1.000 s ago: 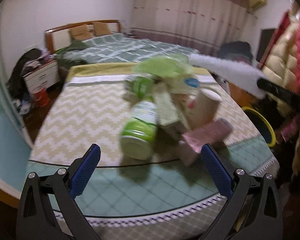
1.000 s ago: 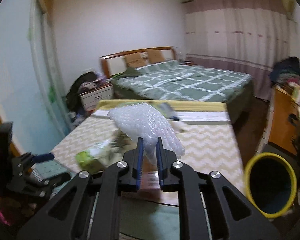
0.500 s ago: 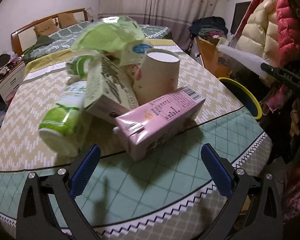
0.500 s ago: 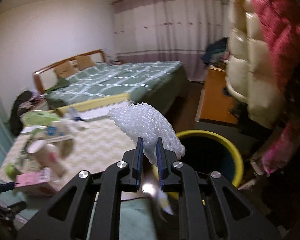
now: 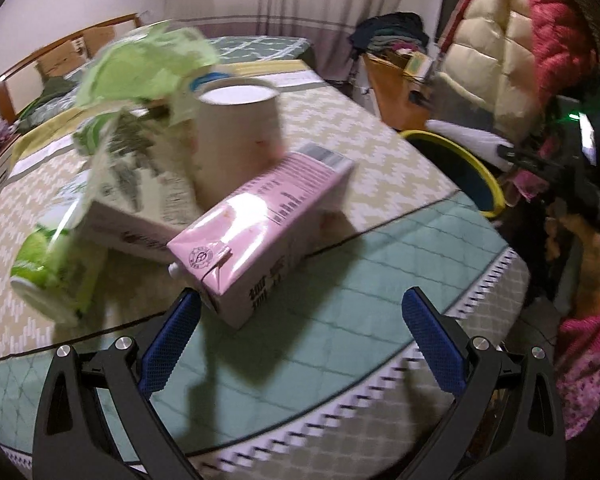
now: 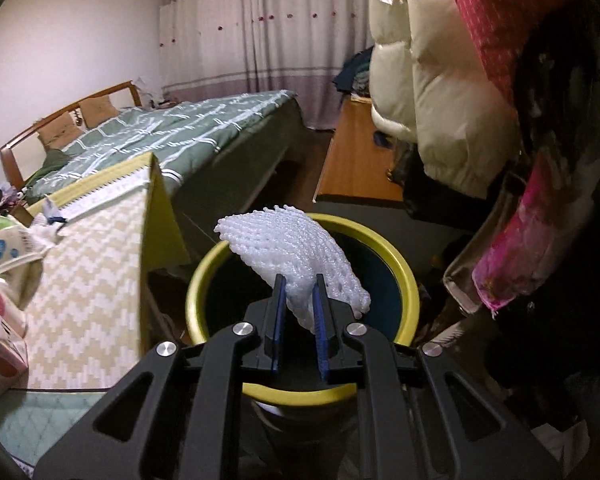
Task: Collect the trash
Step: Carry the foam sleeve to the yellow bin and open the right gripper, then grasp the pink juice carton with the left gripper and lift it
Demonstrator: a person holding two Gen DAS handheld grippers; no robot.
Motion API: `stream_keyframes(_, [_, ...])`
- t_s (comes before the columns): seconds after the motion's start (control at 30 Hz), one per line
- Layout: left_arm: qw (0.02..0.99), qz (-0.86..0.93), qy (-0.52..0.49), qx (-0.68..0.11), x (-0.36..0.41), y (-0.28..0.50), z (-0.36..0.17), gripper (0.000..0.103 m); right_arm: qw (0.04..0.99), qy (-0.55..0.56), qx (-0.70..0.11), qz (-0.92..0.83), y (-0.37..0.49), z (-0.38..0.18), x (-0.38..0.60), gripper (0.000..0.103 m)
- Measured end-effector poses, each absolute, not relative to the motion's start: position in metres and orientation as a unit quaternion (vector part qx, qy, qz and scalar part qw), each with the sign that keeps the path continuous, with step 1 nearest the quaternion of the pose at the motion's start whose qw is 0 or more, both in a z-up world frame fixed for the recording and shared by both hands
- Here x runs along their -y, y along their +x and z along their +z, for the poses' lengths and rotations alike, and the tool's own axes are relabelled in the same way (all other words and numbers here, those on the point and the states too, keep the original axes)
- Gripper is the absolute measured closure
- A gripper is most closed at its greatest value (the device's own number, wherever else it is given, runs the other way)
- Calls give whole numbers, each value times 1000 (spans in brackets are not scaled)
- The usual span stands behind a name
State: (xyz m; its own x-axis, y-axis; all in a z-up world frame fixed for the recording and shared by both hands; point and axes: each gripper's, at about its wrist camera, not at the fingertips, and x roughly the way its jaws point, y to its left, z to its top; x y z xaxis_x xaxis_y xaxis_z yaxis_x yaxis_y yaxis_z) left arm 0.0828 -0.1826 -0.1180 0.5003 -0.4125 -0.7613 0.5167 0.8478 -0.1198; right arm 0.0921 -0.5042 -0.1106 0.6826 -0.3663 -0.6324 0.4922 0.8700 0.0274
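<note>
Right gripper (image 6: pixel 299 282): we pinch foam net (image 6: pixel 288 248) over yellow bin (image 6: pixel 204 280).
Handling: we judge it feather-light, squashy; edge grip suffices.
Left gripper (image 5: pixel 298 314): spread, at pink carton (image 5: pixel 260 232).

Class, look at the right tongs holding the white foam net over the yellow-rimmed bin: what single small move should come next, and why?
Probably open the right tongs and let the white foam net drop. The net is pinched between the pads and hangs over the dark mouth of the yellow-rimmed bin, so it should fall inside. The left tongs are open near the pink carton.
</note>
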Motion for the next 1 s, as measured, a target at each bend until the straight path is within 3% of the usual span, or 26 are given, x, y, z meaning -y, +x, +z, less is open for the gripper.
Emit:
stream_keyframes(0.43, [837,-360,86,-403,227,48,-95,4,898,107,-353,-242,112,-141,516,85])
stream_keyframes(0.57, [840,-341,55,-418,213,59,-86,4,897,114,-351,-243,111,-143,518,79])
stream_keyframes(1.0, [865,-247,78,-431,219,126,-96,4,901,121,-343,-238,104,-139,516,75])
